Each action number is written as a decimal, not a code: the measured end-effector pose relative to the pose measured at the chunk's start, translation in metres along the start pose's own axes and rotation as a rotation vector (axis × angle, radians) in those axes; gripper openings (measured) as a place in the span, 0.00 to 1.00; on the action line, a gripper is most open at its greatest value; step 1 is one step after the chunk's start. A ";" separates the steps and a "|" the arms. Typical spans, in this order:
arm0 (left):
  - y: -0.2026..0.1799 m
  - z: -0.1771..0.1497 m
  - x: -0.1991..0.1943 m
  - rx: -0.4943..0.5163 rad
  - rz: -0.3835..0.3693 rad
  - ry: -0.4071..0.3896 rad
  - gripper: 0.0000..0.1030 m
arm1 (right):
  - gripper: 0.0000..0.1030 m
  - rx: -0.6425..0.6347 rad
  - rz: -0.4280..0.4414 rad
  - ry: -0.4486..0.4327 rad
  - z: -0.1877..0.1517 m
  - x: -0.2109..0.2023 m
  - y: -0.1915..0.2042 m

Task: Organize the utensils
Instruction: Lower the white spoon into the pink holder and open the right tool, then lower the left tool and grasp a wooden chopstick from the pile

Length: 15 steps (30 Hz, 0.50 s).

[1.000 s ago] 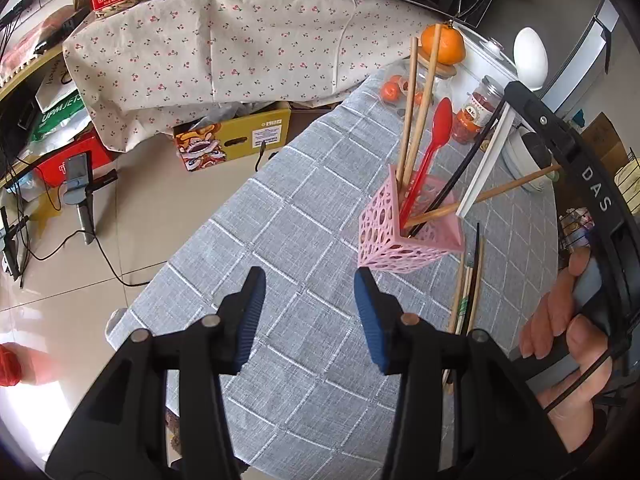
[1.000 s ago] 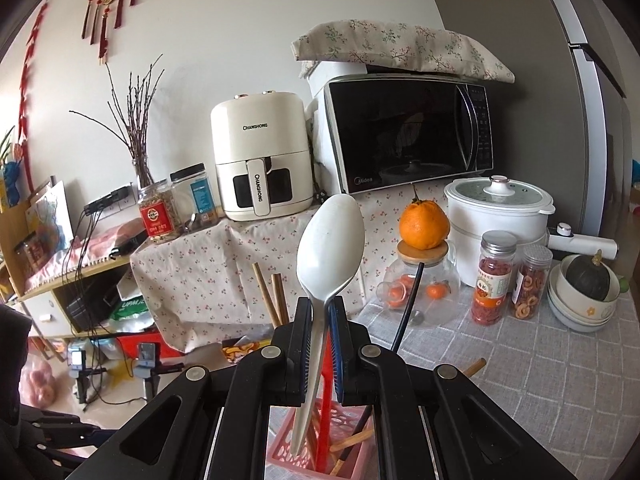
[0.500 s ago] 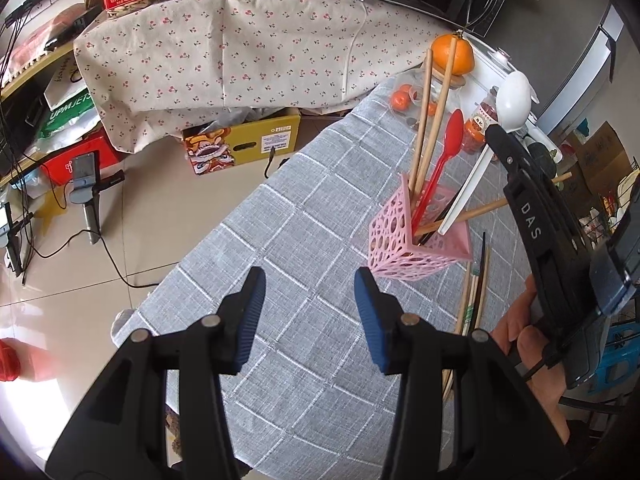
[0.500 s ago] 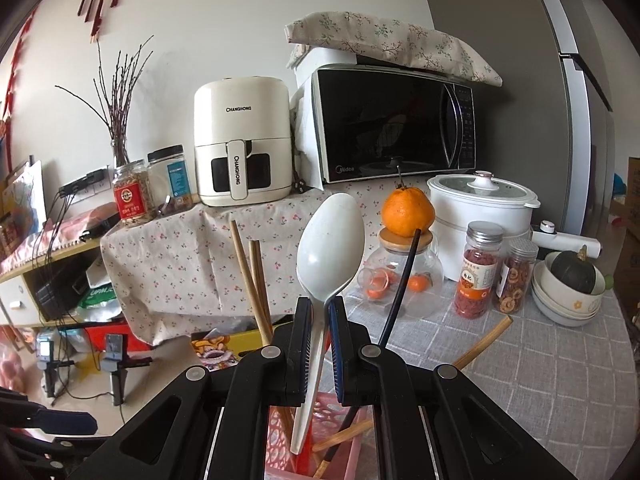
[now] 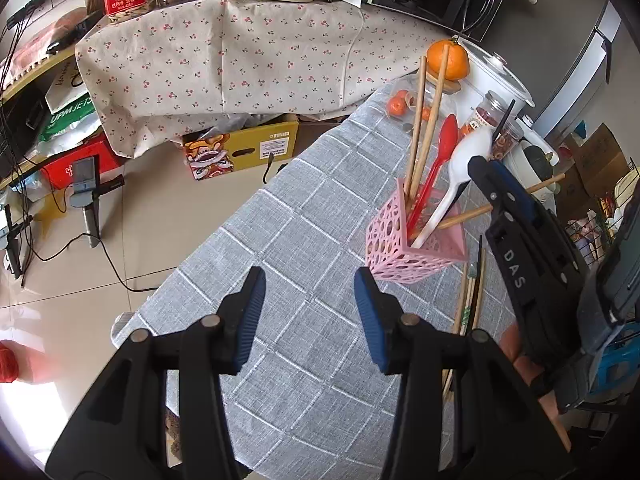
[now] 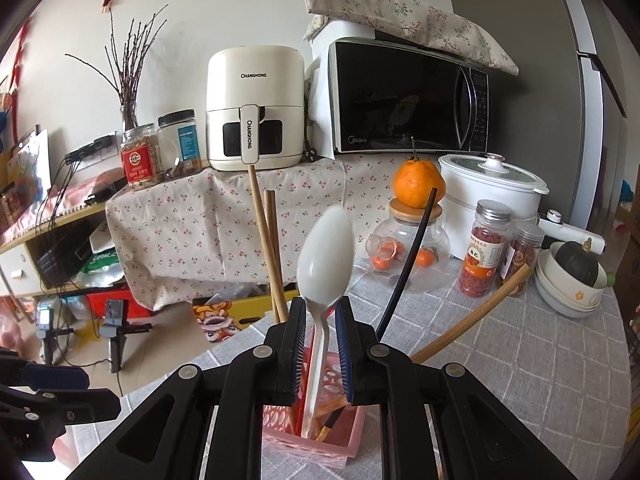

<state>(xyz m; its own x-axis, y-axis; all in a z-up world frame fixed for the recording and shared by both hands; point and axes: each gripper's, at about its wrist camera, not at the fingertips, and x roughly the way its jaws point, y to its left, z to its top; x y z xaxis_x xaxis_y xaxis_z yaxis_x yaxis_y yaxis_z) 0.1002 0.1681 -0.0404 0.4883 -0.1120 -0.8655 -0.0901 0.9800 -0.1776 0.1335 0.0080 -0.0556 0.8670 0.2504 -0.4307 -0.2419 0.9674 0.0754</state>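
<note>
A pink perforated holder (image 5: 404,248) (image 6: 316,444) stands on the grey checked tablecloth (image 5: 304,216). It holds wooden chopsticks (image 5: 424,120), a red spoon (image 5: 446,136), a black chopstick (image 6: 412,260) and a white spoon (image 5: 468,152) (image 6: 326,256). The white spoon's handle reaches down into the holder. My right gripper (image 6: 320,308) (image 5: 484,168) is right above the holder; its jaws are opening, with the spoon's neck loose between the pads. My left gripper (image 5: 310,280) hangs open and empty over the cloth, left of the holder. More chopsticks (image 5: 472,292) lie loose behind the holder.
A glass jar with an orange (image 6: 418,184) on its lid, two spice jars (image 6: 482,248), a white cooker (image 6: 490,188) and stacked bowls (image 6: 568,292) stand at the table's far end. The table's left edge (image 5: 208,240) drops to the floor with a cardboard box (image 5: 240,152).
My right gripper sank toward the pink holder, lowering the white spoon into it. Its pads, earlier tight on the spoon, now stand apart. The left gripper kept still.
</note>
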 end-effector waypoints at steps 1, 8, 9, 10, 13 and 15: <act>0.000 -0.001 0.000 0.002 0.002 0.000 0.46 | 0.24 0.009 0.009 0.004 0.002 -0.004 -0.002; -0.004 -0.005 -0.004 0.008 0.013 0.002 0.48 | 0.38 0.016 0.081 0.035 0.015 -0.040 -0.013; -0.007 -0.005 -0.006 0.012 0.011 0.000 0.50 | 0.41 0.015 0.089 0.042 0.018 -0.048 -0.016; -0.011 -0.005 -0.008 0.022 0.007 -0.005 0.58 | 0.48 0.018 0.097 0.050 0.021 -0.056 -0.020; -0.023 -0.009 -0.012 0.054 0.016 -0.020 0.69 | 0.62 0.026 0.105 0.093 0.026 -0.076 -0.037; -0.032 -0.012 -0.010 0.073 0.004 -0.002 0.70 | 0.63 0.023 0.097 0.139 0.027 -0.087 -0.050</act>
<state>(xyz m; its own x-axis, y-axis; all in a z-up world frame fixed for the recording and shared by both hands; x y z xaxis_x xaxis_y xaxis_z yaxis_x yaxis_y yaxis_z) 0.0875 0.1363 -0.0313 0.4898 -0.1082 -0.8651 -0.0287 0.9897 -0.1400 0.0823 -0.0612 0.0022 0.7712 0.3367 -0.5402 -0.3104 0.9398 0.1426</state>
